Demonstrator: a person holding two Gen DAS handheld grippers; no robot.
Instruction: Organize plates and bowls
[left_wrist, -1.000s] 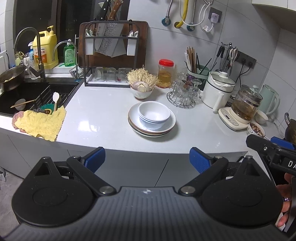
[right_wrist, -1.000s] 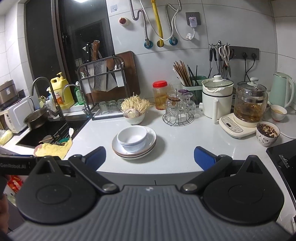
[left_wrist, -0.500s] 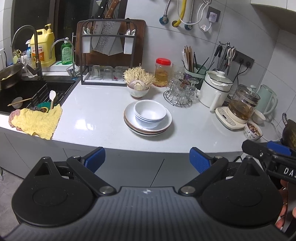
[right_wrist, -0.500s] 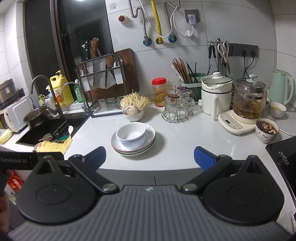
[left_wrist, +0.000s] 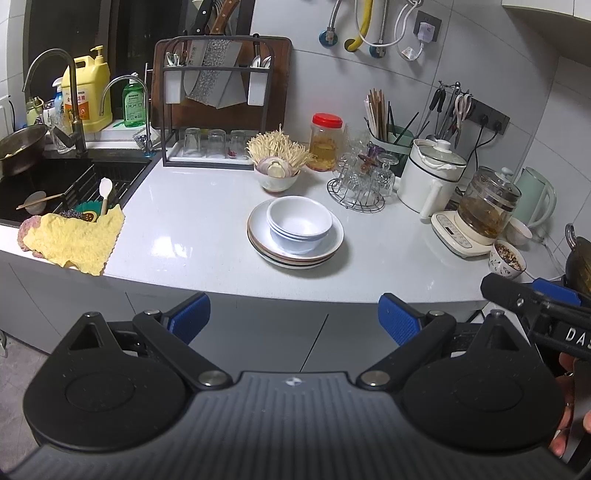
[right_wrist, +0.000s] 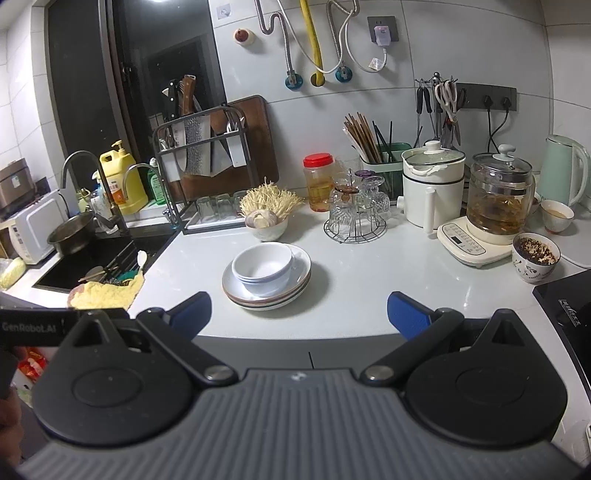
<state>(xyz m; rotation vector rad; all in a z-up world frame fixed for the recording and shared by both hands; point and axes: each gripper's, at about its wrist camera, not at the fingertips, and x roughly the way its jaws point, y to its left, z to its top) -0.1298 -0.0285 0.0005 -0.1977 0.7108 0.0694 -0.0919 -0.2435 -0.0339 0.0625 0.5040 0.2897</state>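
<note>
A stack of white bowls (left_wrist: 299, 223) (right_wrist: 263, 266) sits nested on a stack of plates (left_wrist: 325, 253) (right_wrist: 299, 284) in the middle of the white counter. My left gripper (left_wrist: 293, 317) is open and empty, held in front of the counter's front edge, well short of the stack. My right gripper (right_wrist: 299, 314) is open and empty, also in front of the counter edge, with the stack just ahead and slightly left. The right gripper's body shows at the right edge of the left wrist view (left_wrist: 535, 299).
A bowl of enoki mushrooms (left_wrist: 277, 166) stands behind the stack. A glass rack (left_wrist: 356, 181), white pot (left_wrist: 430, 177), glass kettle (left_wrist: 484, 206) and a filled cup (left_wrist: 506, 258) are to the right. A sink (left_wrist: 55, 184), yellow cloth (left_wrist: 74, 240) and knife rack (left_wrist: 218, 103) are to the left.
Both grippers have drifted slightly relative to the counter; the stack now sits a little lower in both views. Both grippers stay open and empty.
</note>
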